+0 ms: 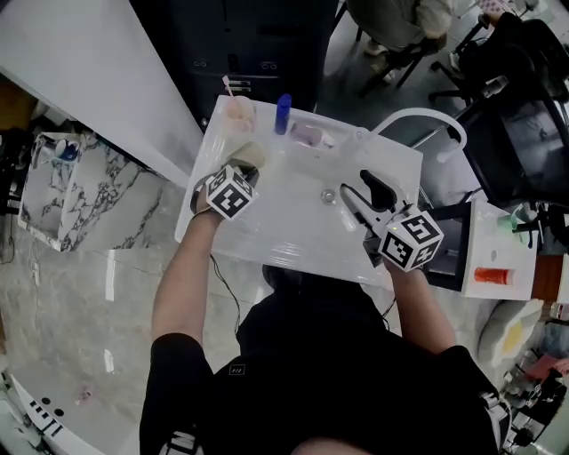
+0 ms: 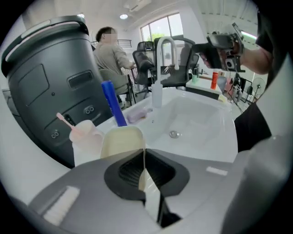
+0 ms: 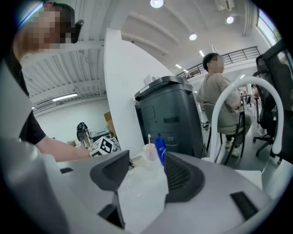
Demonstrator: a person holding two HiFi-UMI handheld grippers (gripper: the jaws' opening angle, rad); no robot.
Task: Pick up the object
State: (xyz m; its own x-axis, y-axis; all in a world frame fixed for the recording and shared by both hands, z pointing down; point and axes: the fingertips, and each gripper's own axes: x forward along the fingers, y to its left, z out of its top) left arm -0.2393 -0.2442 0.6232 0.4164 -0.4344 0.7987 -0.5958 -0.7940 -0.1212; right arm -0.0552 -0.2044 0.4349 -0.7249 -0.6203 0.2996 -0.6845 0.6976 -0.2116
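Looking plain and cream-coloured, the thin-walled cup [image 2: 120,142] sits at the left edge of the white sink [image 1: 293,242], left of centre in the head view. The left gripper [image 2: 144,157] is pressed closed on its wall. The right gripper [image 3: 145,161], over the sink's right side, has its jaws wide apart and holds nothing.

Open-plan office or lab floor, with mock bathroom station set up. White washbasin [image 1: 267,242] with arched faucet [image 1: 418,112] and toothbrush cup [image 1: 238,115] on rim stood among black office chairs [image 1: 524,133]. Person [image 2: 112,59] sat behind. Big grey bin [image 2: 46,82] stood beside. Recessed downlights [image 3: 156,3] lit high ceiling.
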